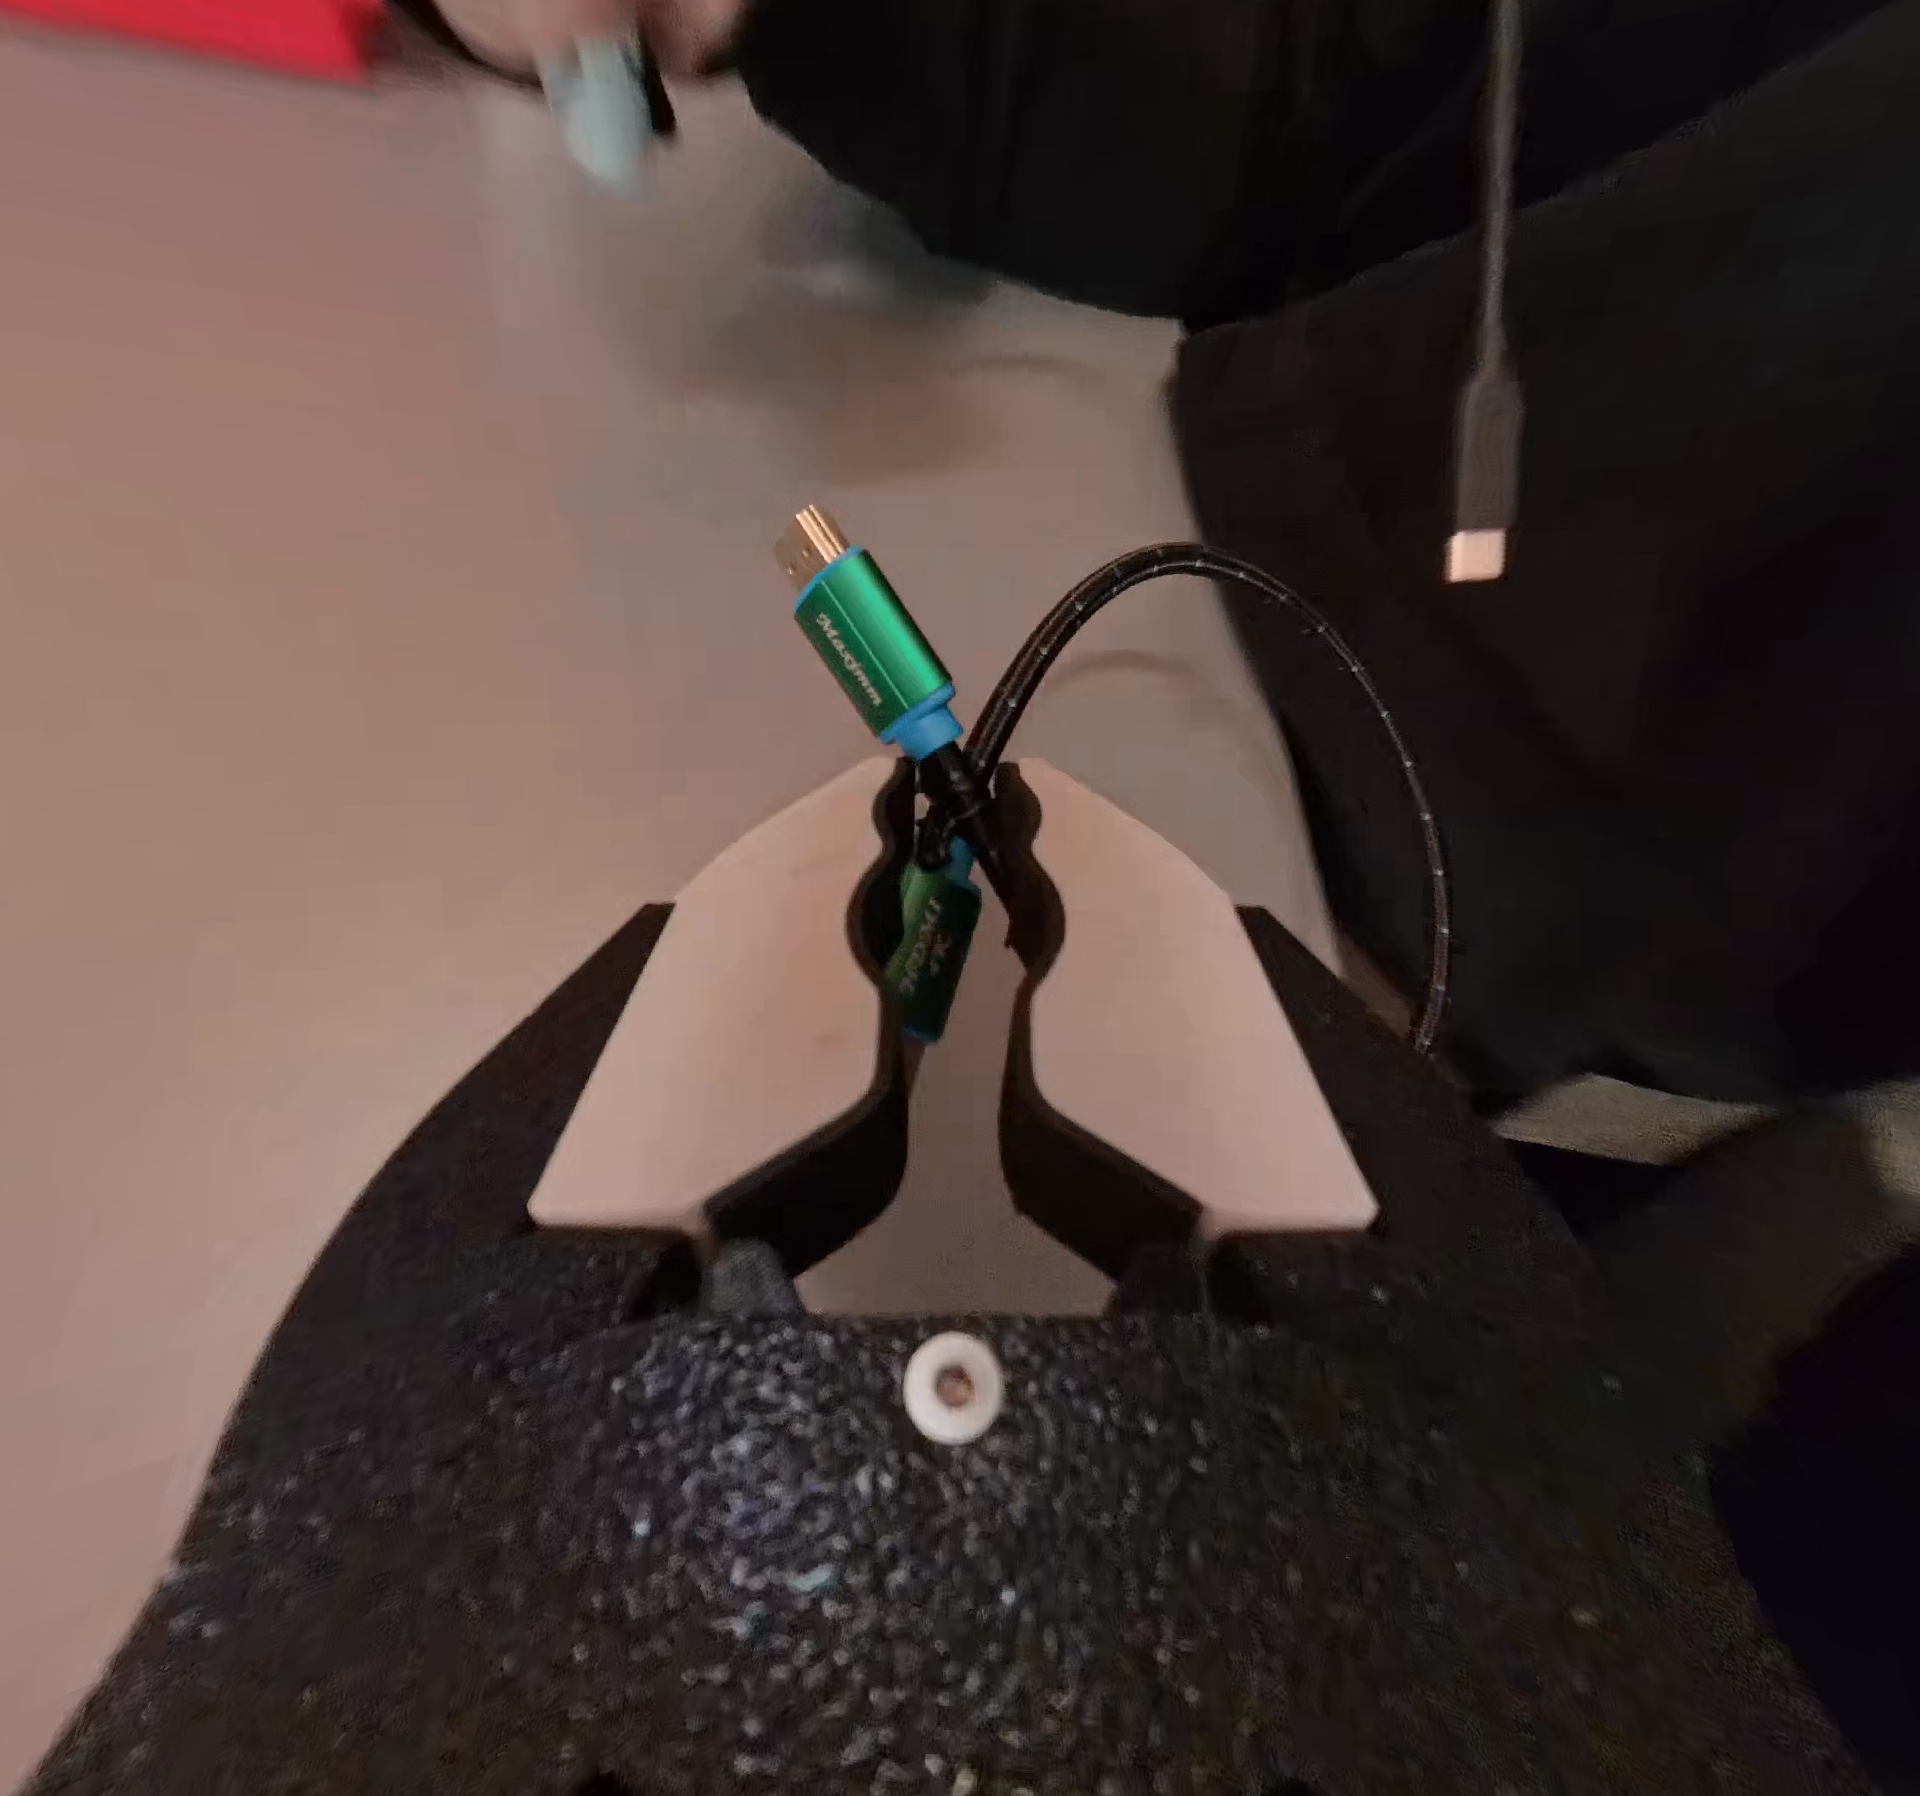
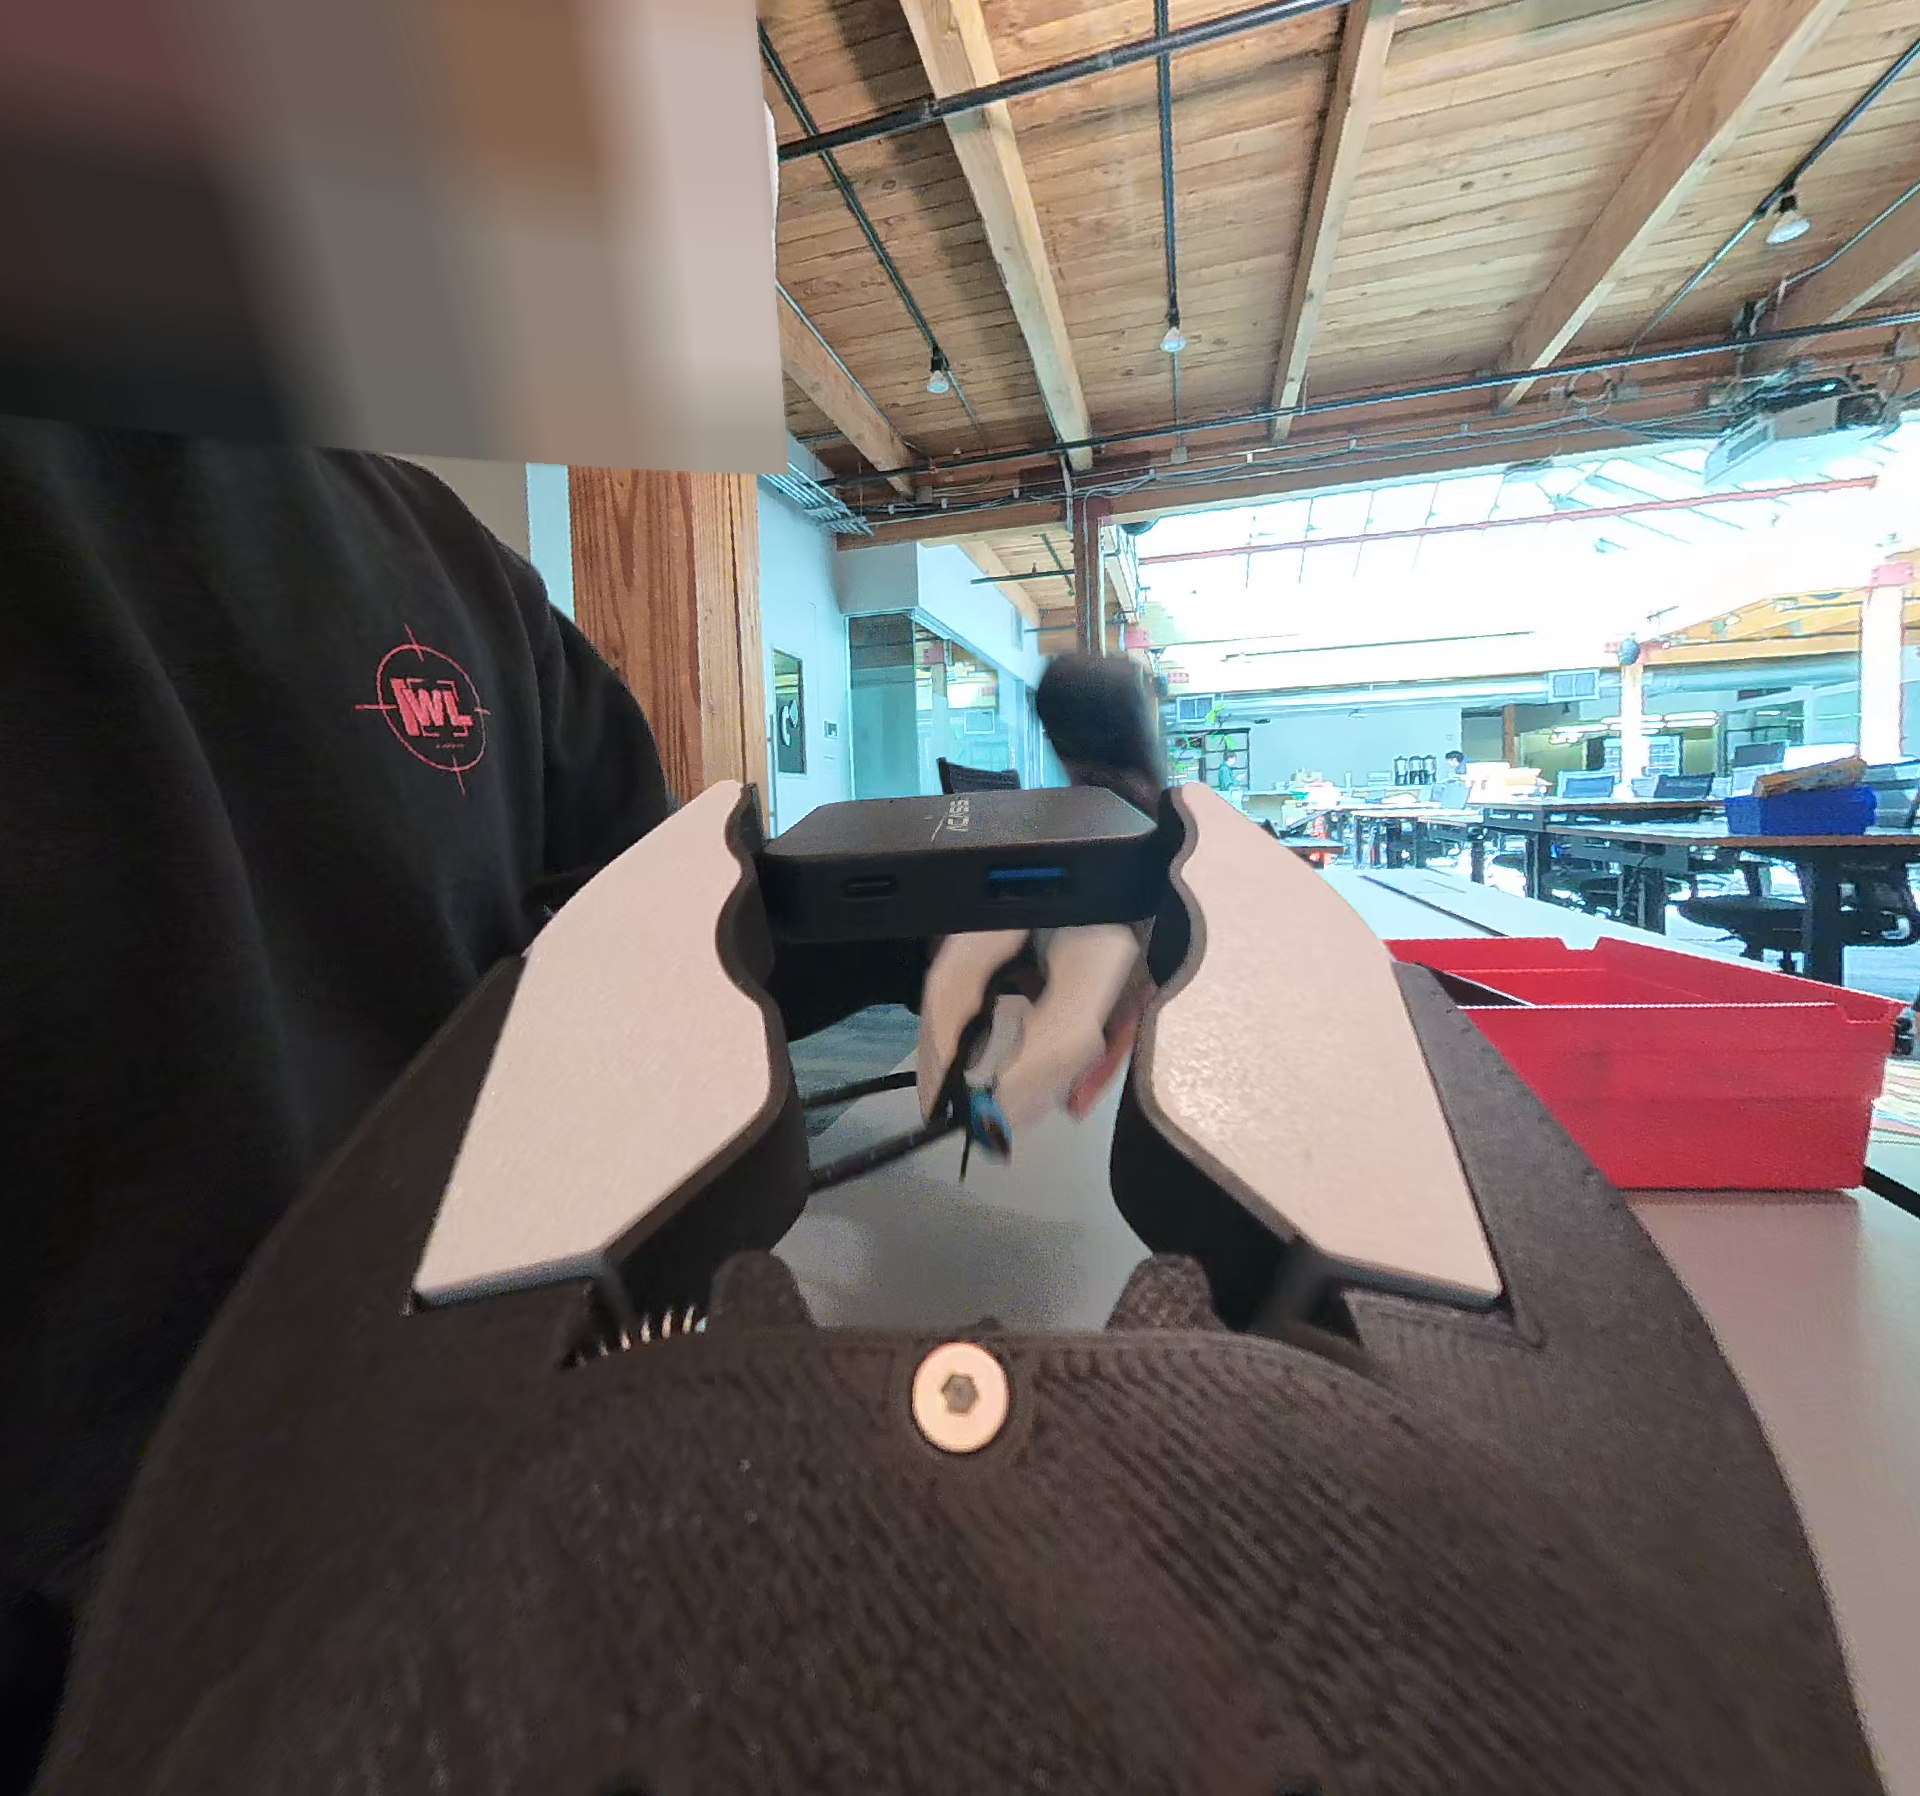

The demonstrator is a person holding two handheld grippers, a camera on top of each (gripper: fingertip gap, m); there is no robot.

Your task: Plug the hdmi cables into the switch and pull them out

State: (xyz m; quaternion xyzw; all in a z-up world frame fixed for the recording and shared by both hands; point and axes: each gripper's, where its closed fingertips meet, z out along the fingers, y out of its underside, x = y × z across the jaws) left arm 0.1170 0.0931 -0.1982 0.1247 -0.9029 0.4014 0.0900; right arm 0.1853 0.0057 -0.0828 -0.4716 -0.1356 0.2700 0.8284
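One switch (image 2: 961,863), and my right gripper (image 2: 961,873) has it: a flat black box clamped between my two right fingers, its long axis running straight across from one finger to the other, lid face up and level. The narrow side facing my right wrist camera shows two ports, one dark (image 2: 868,886) and one blue (image 2: 1023,880). My right hand is tipped upward, looking past the switch at the wooden ceiling (image 2: 1351,136), with the black sweatshirt (image 2: 260,811) close on the left and a red bin (image 2: 1662,1050) on the table (image 2: 1787,1331) to the right.

On the left I count two green HDMI plugs. One green plug (image 1: 868,645) sticks up out of my left gripper (image 1: 951,790), gold tip pointing up and to the left, away from me, its long axis tilted on a diagonal. The second green plug (image 1: 930,946) hangs down in the gap between my fingers, tip toward my palm. My left fingertips are pressed in tight on the braided black cable (image 1: 1299,624) just below the upper plug; the cable loops out right and curls back down. One more dark cable with a small plug (image 1: 1481,499) dangles in front of the sweatshirt. My left hand is angled down over the table, and the view beyond it is smeared.
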